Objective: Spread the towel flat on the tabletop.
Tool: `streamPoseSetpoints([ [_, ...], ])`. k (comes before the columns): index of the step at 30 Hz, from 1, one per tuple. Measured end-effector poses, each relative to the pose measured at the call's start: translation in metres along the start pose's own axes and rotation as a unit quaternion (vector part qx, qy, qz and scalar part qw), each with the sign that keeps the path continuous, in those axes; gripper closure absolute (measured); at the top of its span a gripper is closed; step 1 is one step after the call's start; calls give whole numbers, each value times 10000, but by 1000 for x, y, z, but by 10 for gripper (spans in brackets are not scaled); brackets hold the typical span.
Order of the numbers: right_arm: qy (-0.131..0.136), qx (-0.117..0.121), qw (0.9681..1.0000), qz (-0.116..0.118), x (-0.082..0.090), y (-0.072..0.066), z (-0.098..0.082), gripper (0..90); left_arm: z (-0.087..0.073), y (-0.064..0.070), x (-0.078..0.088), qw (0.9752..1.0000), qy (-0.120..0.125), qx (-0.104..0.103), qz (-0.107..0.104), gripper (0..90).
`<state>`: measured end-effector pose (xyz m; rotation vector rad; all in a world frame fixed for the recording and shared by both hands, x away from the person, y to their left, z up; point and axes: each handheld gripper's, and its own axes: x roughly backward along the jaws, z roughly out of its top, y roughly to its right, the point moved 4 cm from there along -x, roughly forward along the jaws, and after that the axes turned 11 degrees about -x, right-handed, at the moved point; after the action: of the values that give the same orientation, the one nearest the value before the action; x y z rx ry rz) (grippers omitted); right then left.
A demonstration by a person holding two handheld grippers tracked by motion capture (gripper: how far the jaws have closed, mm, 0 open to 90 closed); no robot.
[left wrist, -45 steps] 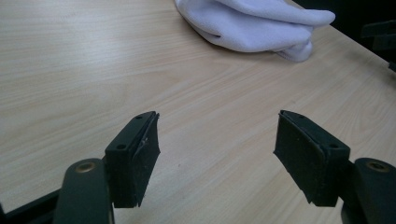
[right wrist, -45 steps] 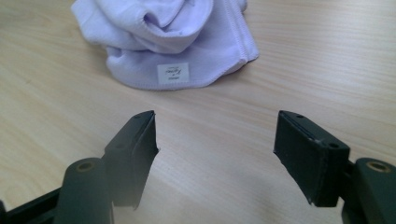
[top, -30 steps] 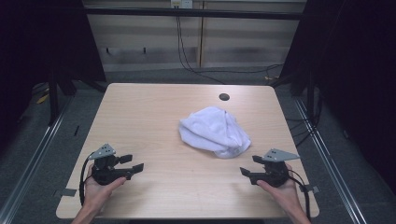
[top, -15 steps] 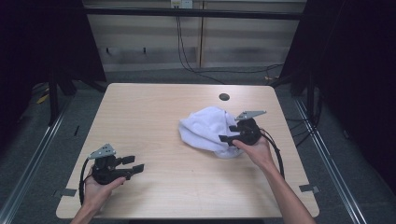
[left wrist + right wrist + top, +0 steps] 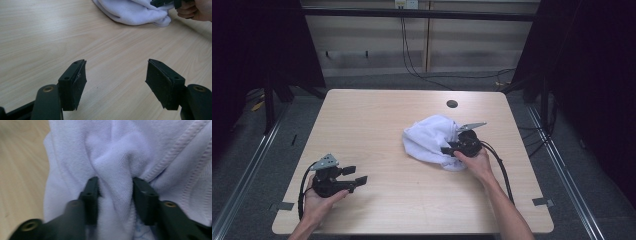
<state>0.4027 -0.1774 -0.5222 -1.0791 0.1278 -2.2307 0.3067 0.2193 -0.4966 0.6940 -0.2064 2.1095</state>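
A crumpled white towel lies right of the middle of the wooden table. My right gripper is at the towel's right side, and its jaws have just been closing. In the right gripper view a bunched fold of the towel sits pinched between the two pads of that gripper. My left gripper rests near the front left of the table, open and apart from the cloth. Its own view shows wide jaws over bare wood, with the towel and the other hand farther off.
A small round hole sits in the tabletop behind the towel. Grey tape marks lie near the front corners. Dark frame posts and floor cables surround the table.
The right hand moved from the table's front right corner up and left to the towel, and its jaws closed onto a fold. The left hand stayed put.
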Motion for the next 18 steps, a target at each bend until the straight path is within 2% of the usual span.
streamPoseSetpoints([
  [1, 0, 24, 10000, 48, 0, -4, -2, 670, 1, 1, 0, 10000, -5, -24, -2, 325],
  [2, 0, 24, 10000, 48, 0, -4, -2, 670, 1, 1, 0, 10000, -5, -24, -2, 328],
  [5, -25, 228, 9992, 324, -1, -25, -12, 719, 3, 4, 1, 10000, 27, -92, -3, 333],
  [6, -47, 324, 9982, 498, -3, -41, -20, 724, 4, 5, 3, 9999, 99, -83, -58, 349],
  [7, -47, 324, 9982, 498, -3, -41, -20, 724, 4, 5, 3, 9999, 99, -83, -58, 363],
  [9, -130, 526, 9964, 652, -4, -58, -26, 724, 5, 5, 5, 9998, 167, -57, -134, 381],
  [11, -221, 592, 9952, 743, -4, -69, -30, 723, 6, 6, 6, 9995, 231, -66, -205, 416],
  [12, -267, 627, 9935, 907, -4, -81, -36, 720, 7, 8, 9, 9990, 337, -65, -295, 465],
  [14, -303, 658, 9927, 964, -3, -86, -39, 718, 9, 10, 10, 9988, 385, -75, -297, 484],
  [16, -502, 783, 9877, 1253, 2, -102, -50, 712, 12, 12, 13, 9985, 415, -92, -354, 559],
  [17, -591, 843, 9863, 1293, 7, -112, -55, 692, 14, 13, 13, 9982, 449, -97, -382, 574],
  [18, -636, 910, 9842, 1378, 13, -122, -61, 629, 20, 15, 11, 9973, 509, -68, -519, 579],
])
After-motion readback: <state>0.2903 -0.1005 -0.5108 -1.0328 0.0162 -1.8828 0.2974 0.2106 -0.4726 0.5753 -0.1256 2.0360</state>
